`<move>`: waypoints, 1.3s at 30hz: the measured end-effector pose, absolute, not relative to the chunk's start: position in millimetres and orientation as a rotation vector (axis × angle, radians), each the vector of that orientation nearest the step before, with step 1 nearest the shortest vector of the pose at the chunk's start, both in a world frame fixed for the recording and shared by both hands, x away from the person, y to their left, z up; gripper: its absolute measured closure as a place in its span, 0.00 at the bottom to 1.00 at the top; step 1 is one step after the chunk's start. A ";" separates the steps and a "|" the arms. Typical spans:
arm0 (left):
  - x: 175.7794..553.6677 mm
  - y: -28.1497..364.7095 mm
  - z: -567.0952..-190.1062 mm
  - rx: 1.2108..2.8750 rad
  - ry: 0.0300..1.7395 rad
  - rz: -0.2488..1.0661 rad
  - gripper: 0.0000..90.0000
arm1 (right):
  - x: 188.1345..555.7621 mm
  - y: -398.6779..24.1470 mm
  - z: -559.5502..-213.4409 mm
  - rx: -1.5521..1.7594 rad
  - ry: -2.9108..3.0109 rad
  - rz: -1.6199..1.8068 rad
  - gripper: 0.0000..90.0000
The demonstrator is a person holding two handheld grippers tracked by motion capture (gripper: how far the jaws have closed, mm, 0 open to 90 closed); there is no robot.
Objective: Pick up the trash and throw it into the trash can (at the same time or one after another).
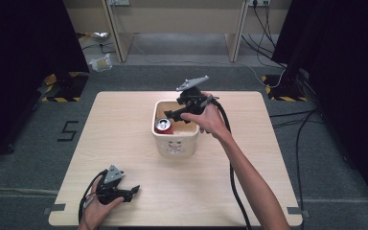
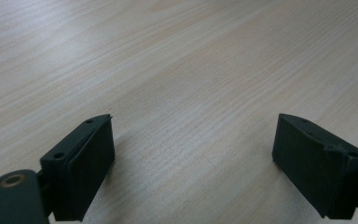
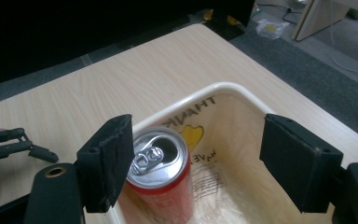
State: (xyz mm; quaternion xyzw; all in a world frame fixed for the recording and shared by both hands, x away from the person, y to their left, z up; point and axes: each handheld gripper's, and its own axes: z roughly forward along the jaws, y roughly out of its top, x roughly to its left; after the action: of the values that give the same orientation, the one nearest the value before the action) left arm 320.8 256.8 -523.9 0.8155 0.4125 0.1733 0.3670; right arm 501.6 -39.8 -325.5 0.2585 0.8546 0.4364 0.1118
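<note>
Now the can [image 3: 161,175] stands upright in the bin [image 1: 175,143] at mid-surface, the right tool [image 3: 193,161] spread just above, gripping nothing. Its near pad almost brushes the can's rim; a careless lift could tip it. The left tool [image 2: 193,163] rests spread, well apart.

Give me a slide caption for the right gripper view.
Open right gripper above a cream bin, an upright red can standing inside near its left jaw.
</note>
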 end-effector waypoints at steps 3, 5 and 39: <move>320.8 256.8 -523.9 2.095 1.060 0.445 0.13 | 501.9 -49.4 -322.1 0.771 2.485 1.290 0.29; 320.8 256.8 -523.9 2.095 1.060 0.445 0.13 | 502.8 -56.8 -320.1 0.786 2.462 1.298 0.29; 320.8 257.0 -523.7 2.099 1.059 0.442 0.13 | 537.6 -160.1 -339.0 1.081 2.241 1.174 0.24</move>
State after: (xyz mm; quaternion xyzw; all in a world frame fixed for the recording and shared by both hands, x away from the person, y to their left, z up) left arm 320.8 257.0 -523.7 0.8165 0.4120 0.1721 0.3661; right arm 537.6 -160.1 -339.0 0.3856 0.7990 0.4187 0.1940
